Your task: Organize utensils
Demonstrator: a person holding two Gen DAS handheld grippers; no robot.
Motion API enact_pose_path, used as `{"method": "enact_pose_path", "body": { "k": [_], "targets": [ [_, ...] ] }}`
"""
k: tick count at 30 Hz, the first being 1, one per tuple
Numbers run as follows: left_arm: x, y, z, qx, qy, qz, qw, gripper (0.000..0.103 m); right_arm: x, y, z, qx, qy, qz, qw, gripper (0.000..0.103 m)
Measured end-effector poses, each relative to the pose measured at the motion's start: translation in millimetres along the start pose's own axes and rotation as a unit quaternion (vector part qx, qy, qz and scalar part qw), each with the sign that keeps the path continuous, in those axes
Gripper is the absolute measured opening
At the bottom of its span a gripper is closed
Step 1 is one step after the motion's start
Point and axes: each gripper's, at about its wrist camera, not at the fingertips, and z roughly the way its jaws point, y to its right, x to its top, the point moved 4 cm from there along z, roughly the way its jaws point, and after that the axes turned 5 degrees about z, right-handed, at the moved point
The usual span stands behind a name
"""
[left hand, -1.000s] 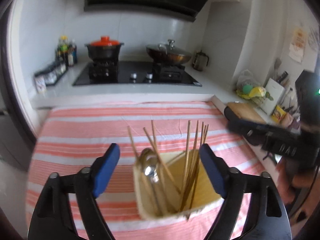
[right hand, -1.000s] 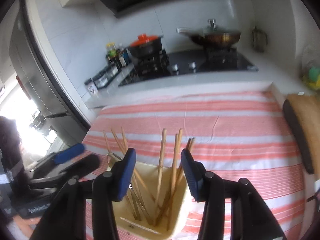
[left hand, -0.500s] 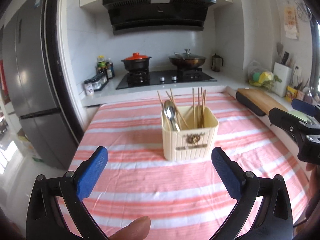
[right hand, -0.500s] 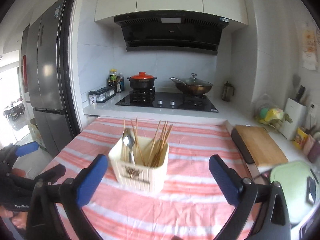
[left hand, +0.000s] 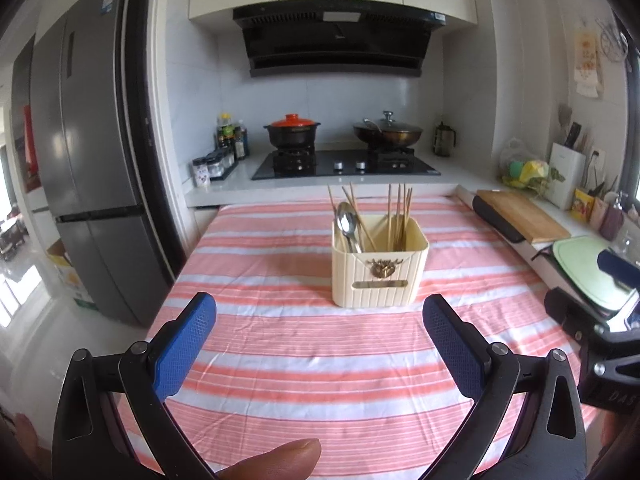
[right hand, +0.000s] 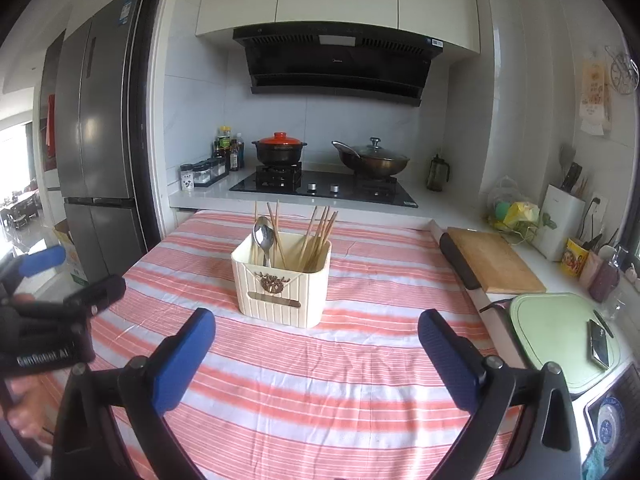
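The cream utensil holder (left hand: 380, 270) is standing upright on the bench, on the striped cloth (left hand: 280, 360) of pink and white bands, and serves as the landmark here. Inside the holder, wooden chopsticks (left hand: 398, 216) are leaning in a loose bundle toward its right side, with a few more slanting on its left, and a metal spoon (left hand: 347, 222) is standing bowl-up in its left part. A dark ornament and a slot are showing on the holder's front wall.

The left gripper (left hand: 320, 344) is hovering in front of the holder, well apart from it, with its blue fingers (left hand: 184, 346) spread wide and nothing between them. A fingertip of the person is showing at the bottom edge of the left wrist view. The right gripper (right hand: 316, 354) is likewise sitting in front of the holder and clear of it, its blue fingers (right hand: 448, 360) released and spread wide over bare cloth. In the right wrist view the left gripper is appearing to the left of the holder, and in the left wrist view the right gripper is showing at the far right of it.

Behind the holder, a black stove (left hand: 346, 164) is carrying a black pot with a red lid (left hand: 292, 130) and a lidded wok (left hand: 387, 132). To the right of the holder, a wooden cutting board (left hand: 520, 216) is lying on the counter. To the left of the holder, a grey refrigerator (left hand: 88, 168) is standing.
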Motion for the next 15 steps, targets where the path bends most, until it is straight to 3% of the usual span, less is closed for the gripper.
{"method": "enact_pose_path", "body": {
  "k": [15],
  "targets": [
    [-3, -3, -3, 0.014, -0.018, -0.011, 0.9997, 0.103, 4, -8, -22, 0.02, 0.006, 0.007, 1.0, 0.103]
  ]
}}
